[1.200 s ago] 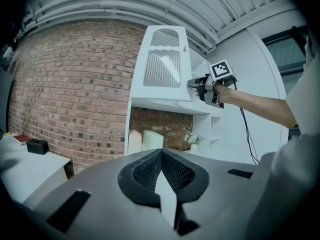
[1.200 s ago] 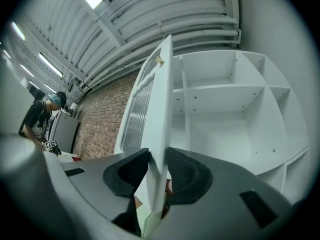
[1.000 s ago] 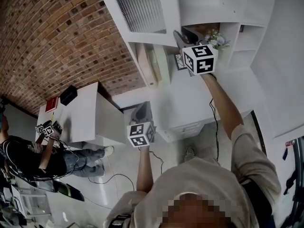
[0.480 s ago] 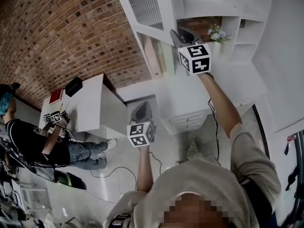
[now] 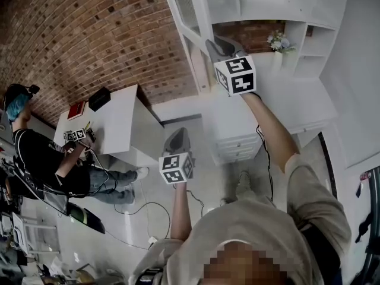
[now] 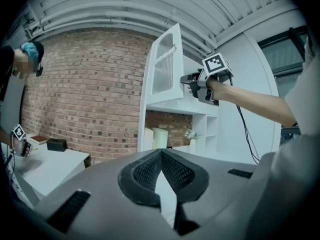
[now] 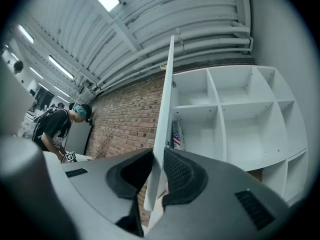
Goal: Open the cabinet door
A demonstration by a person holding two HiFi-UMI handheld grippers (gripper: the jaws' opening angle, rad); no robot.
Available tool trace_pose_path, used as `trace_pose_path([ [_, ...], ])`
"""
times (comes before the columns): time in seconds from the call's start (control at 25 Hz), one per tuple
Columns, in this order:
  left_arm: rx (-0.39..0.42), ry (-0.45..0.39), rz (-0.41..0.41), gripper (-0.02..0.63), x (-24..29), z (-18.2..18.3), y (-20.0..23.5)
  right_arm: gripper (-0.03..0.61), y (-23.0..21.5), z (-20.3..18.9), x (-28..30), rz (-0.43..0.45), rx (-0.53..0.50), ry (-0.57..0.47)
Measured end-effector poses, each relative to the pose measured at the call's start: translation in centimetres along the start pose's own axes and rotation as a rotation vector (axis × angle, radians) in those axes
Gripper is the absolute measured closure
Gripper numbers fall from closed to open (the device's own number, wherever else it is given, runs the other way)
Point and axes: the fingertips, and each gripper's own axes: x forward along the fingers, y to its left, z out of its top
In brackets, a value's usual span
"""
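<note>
The white cabinet door [image 5: 189, 13] with a slatted panel stands swung out from the upper cabinet [image 5: 267, 5]. My right gripper [image 5: 212, 44] is raised to the door's free edge and is shut on it. In the right gripper view the door [image 7: 165, 109] runs edge-on between the pads [image 7: 177, 171], which have just been closing on it. The left gripper view shows the door [image 6: 162, 69] from the front, with the right gripper [image 6: 186, 80] at its edge. My left gripper [image 5: 177, 136] hangs lower and to the left, shut [image 6: 160, 153] on nothing.
Open white shelves [image 7: 235, 119] lie behind the door, with a flag-printed item [image 7: 176, 134] inside. A flower vase [image 5: 280, 41] sits on a lower shelf above a drawer unit [image 5: 240, 147]. A person [image 5: 35, 153] works at a white desk [image 5: 119, 129] by the brick wall.
The door has swung further out to the left, and my right gripper has gone left with its edge. My left gripper keeps its place in the picture.
</note>
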Motion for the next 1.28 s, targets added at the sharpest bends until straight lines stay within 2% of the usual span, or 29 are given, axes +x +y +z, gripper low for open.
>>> trace_pose_path([
  [0.44, -0.020, -0.014, 0.069, 0.588, -3.3, -0.2, 2.6, 0.485, 7.4, 0.7, 2.1, 0.067, -0.005, -0.001],
  [0.64, -0.021, -0.018, 0.072, 0.588, -4.1, -0.2, 3.1, 0.483, 10.1, 0.9, 2.8, 0.107, -0.019, 0.008],
  [0.76, -0.022, -0.020, 0.064, 0.588, -4.1, -0.1, 3.0, 0.513, 11.4, 1.3, 2.7, 0.120, -0.038, 0.000],
  [0.8, -0.022, -0.022, 0.060, 0.588, -4.0, 0.0, 3.0, 0.539, 11.6, 1.5, 2.6, 0.116, -0.047, -0.006],
  [0.92, -0.016, -0.028, 0.039, 0.588, -3.5, 0.4, 2.3, 0.562, 11.8, 1.9, 1.9, 0.114, -0.059, -0.020],
  [1.28, 0.016, -0.025, -0.037, 0.588, -2.9, 0.3, -0.4, 0.565, 9.3, -0.6, -2.8, 0.091, -0.058, 0.014],
])
